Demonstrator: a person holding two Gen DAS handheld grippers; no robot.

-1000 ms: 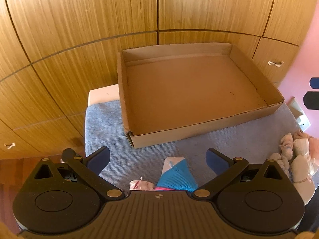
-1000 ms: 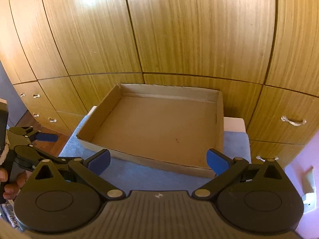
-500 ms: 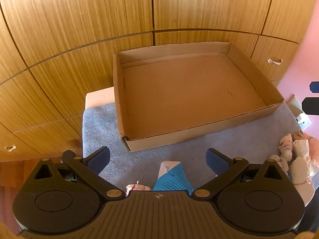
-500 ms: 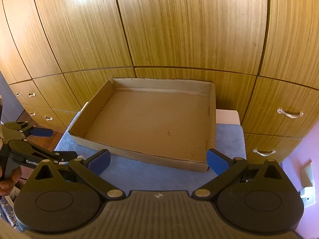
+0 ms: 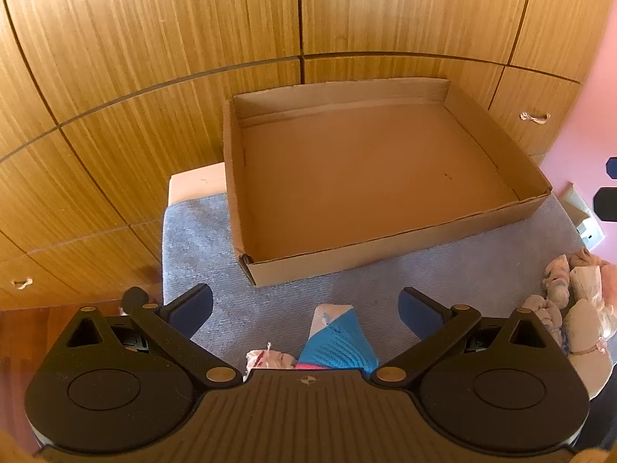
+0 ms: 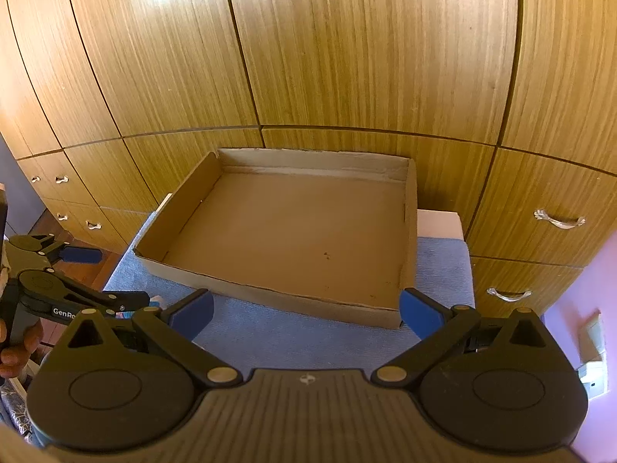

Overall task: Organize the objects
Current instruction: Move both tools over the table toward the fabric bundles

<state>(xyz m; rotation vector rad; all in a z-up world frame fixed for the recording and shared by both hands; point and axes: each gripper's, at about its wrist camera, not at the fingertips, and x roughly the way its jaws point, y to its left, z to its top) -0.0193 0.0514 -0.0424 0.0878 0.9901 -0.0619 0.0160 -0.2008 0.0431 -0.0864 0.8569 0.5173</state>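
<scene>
A shallow cardboard box (image 5: pixel 385 247) (image 6: pixel 270 293) with nothing in it lies on a blue-grey cloth (image 5: pixel 200 239) (image 6: pixel 293 343) against the wooden cupboards. My left gripper (image 5: pixel 305 306) hangs open above the cloth, short of the box's near wall. Below it lie a blue and white folded sock (image 5: pixel 335 343) and a small white and pink bundle (image 5: pixel 270 359). A heap of pale rolled socks (image 5: pixel 578 301) sits at the right edge. My right gripper (image 6: pixel 306 308) is open and holds nothing, in front of the box. The left gripper (image 6: pixel 77 270) shows at the left of the right wrist view, held by a hand (image 6: pixel 15 347).
Wooden cupboard doors and drawers with metal handles (image 6: pixel 559 220) stand behind and beside the box. A white surface (image 5: pixel 196 181) (image 6: pixel 439 223) shows under the cloth at both far corners. A pink wall (image 5: pixel 586 123) is at the right, wooden floor (image 5: pixel 23 332) at the left.
Both views have shifted slightly: the box sits a little lower and further left in the right wrist view. Both grippers stay open; nothing was picked up.
</scene>
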